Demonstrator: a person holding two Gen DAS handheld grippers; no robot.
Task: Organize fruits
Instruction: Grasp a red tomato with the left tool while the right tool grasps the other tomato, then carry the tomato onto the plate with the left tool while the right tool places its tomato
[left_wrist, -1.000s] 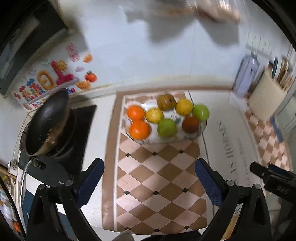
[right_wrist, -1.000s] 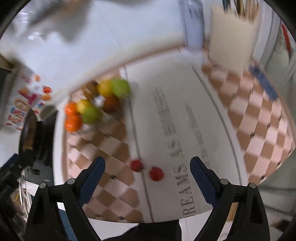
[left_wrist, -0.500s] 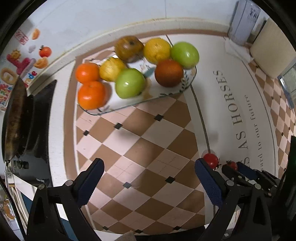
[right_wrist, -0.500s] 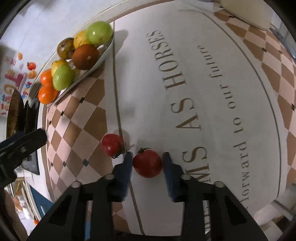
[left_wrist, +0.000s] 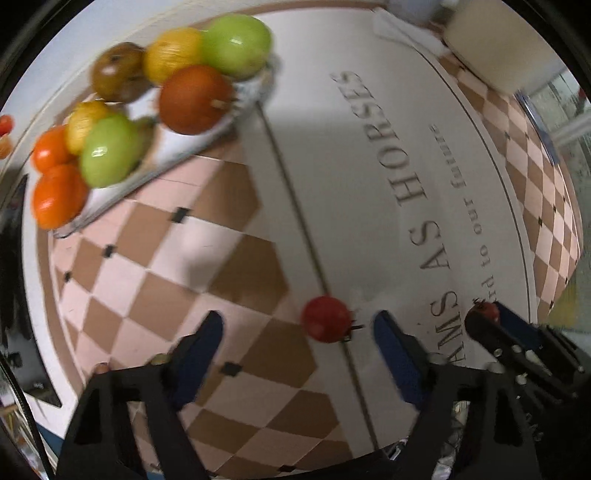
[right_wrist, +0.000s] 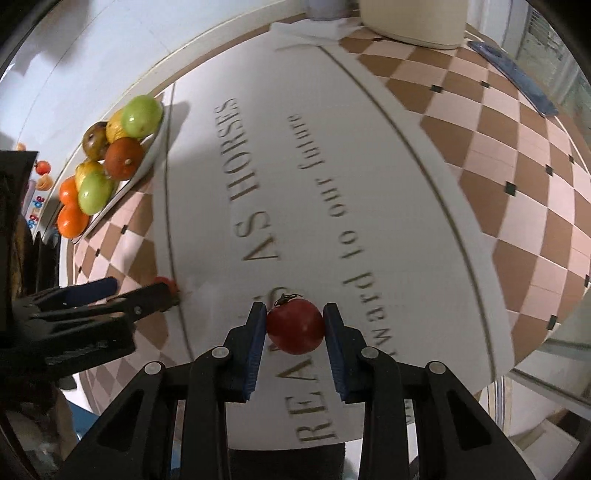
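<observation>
Two small red tomatoes lie on the lettered mat. My right gripper (right_wrist: 295, 314) is shut on one tomato (right_wrist: 295, 326), its blue pads pressing both sides. The other tomato (left_wrist: 327, 325) sits between the fingers of my left gripper (left_wrist: 298, 321), whose jaws are closing but stand apart from it on both sides. In the left wrist view my right gripper (left_wrist: 489, 314) shows at the right with its tomato (left_wrist: 487, 309). In the right wrist view my left gripper (right_wrist: 138, 288) half hides the other tomato (right_wrist: 166, 282). A white plate (left_wrist: 110, 206) of oranges, green apples and other fruits stands at the back left.
A cream container (right_wrist: 413, 18) and a white cloth (right_wrist: 310, 31) stand at the back of the mat. A blue object (right_wrist: 517, 85) lies at the far right edge. A black stove (left_wrist: 11, 229) borders the counter on the left. The plate (right_wrist: 155, 147) sits near the wall.
Both grippers came down to the mat. The right one closed on its tomato. The left one moved right over the other tomato and its jaws narrowed.
</observation>
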